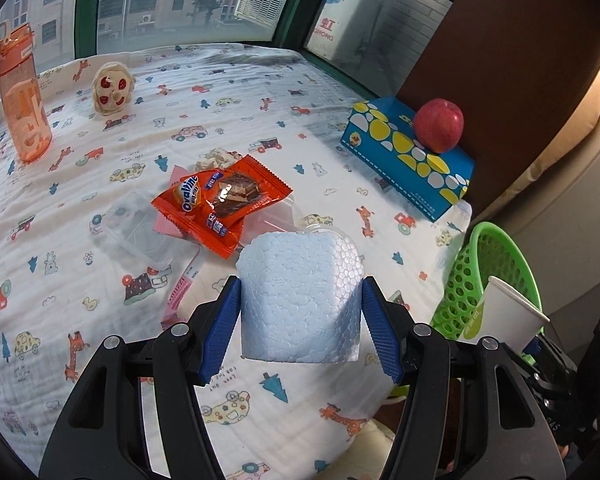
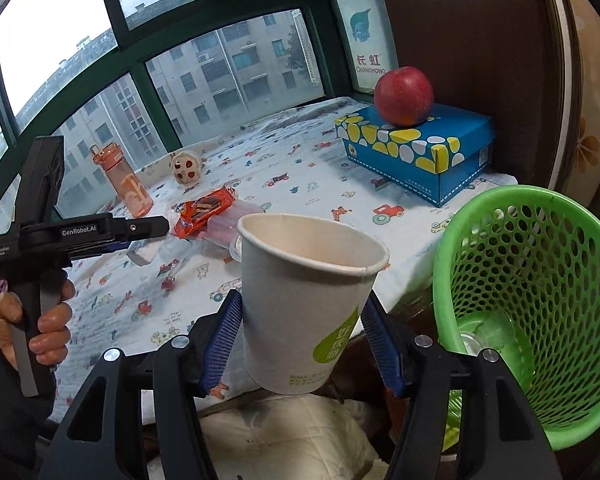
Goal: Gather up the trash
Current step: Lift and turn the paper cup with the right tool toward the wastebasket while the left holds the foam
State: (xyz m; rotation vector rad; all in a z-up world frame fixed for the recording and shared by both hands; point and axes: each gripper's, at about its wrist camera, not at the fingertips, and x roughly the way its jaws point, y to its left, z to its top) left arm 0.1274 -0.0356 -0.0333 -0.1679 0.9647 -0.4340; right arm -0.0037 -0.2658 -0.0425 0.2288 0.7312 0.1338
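With my left tongs (image 1: 300, 312) clamped on the foam block (image 1: 300, 296) and right tongs (image 2: 300, 332) gripping the paper cup (image 2: 304, 300) beside the green basket (image 2: 540, 280), I squeeze gently: both are light and crushable.

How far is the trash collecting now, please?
Done: one small item seems to lie already in the green basket. In hand: the left gripper holds a foam block, the right gripper a paper cup. Left: the orange wrapper and clear plastic box.
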